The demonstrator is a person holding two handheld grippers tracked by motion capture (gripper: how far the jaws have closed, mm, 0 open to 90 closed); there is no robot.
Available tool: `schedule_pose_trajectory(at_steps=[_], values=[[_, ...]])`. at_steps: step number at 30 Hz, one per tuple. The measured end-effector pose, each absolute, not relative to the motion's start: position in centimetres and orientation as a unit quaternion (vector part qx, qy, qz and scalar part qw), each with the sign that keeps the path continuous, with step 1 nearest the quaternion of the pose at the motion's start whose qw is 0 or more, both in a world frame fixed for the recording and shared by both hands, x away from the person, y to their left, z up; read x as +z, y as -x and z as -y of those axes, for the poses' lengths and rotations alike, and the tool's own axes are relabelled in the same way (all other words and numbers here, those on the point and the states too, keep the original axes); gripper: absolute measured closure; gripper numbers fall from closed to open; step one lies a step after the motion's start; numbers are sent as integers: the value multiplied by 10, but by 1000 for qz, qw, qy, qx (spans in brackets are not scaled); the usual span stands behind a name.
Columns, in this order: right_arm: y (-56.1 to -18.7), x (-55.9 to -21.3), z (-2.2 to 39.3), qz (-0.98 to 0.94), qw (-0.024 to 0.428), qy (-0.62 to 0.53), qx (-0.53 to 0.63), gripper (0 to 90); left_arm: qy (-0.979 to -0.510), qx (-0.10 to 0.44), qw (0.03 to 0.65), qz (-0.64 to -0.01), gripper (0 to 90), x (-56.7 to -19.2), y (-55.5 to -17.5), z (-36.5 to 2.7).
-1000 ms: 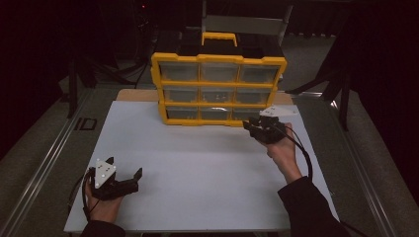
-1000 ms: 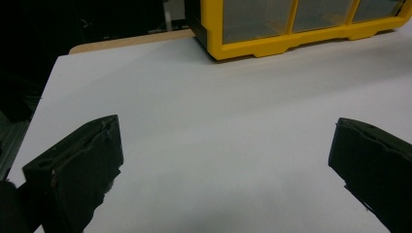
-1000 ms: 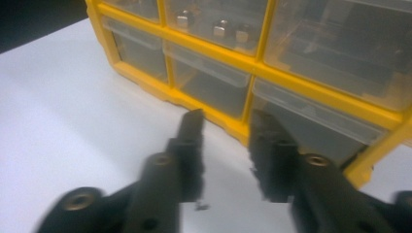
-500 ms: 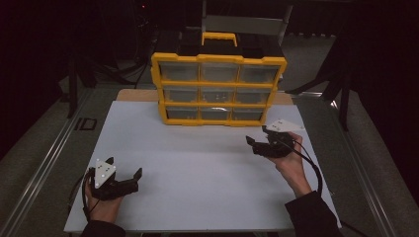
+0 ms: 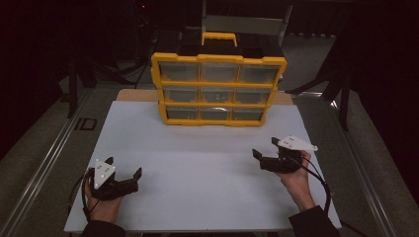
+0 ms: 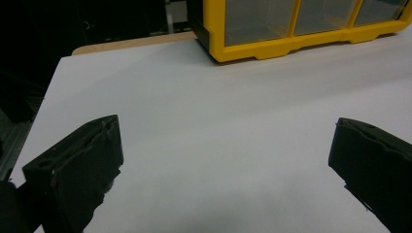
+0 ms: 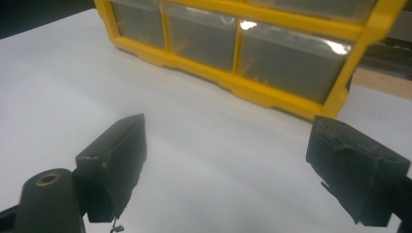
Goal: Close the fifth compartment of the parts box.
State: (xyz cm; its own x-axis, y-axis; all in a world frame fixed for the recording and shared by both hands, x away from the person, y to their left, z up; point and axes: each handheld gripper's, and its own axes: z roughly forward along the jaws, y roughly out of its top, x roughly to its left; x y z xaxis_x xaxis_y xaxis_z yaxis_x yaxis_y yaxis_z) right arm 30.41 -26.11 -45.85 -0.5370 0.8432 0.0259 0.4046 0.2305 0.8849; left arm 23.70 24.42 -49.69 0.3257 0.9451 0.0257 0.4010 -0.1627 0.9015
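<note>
Yellow plastic frames one drawer cabinet (image 5: 218, 89) at the far edge of the white table (image 5: 207, 163), nine clear drawers in three rows. From above, my left gripper (image 5: 124, 172) rests released near the near-left corner; my right gripper (image 5: 264, 148), its jaws just opened wide with nothing between them, sits near the right edge. My left gripper view shows two spread jaws over bare table (image 6: 204, 121); my right gripper view, two spread jaws facing three bottom drawers (image 7: 204, 41).

Both grippers, left gripper (image 5: 122, 170) and right gripper (image 5: 264, 147), rest apart from the yellow organizer (image 5: 218, 89).
</note>
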Motion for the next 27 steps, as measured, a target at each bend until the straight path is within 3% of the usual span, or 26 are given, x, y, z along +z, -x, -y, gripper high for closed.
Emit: schedule_pose_trajectory(at_steps=[27], values=[[-262,-496,298,-713,256,-427,495,121,-689,330,426,-485,0,-497,-237,-251]])
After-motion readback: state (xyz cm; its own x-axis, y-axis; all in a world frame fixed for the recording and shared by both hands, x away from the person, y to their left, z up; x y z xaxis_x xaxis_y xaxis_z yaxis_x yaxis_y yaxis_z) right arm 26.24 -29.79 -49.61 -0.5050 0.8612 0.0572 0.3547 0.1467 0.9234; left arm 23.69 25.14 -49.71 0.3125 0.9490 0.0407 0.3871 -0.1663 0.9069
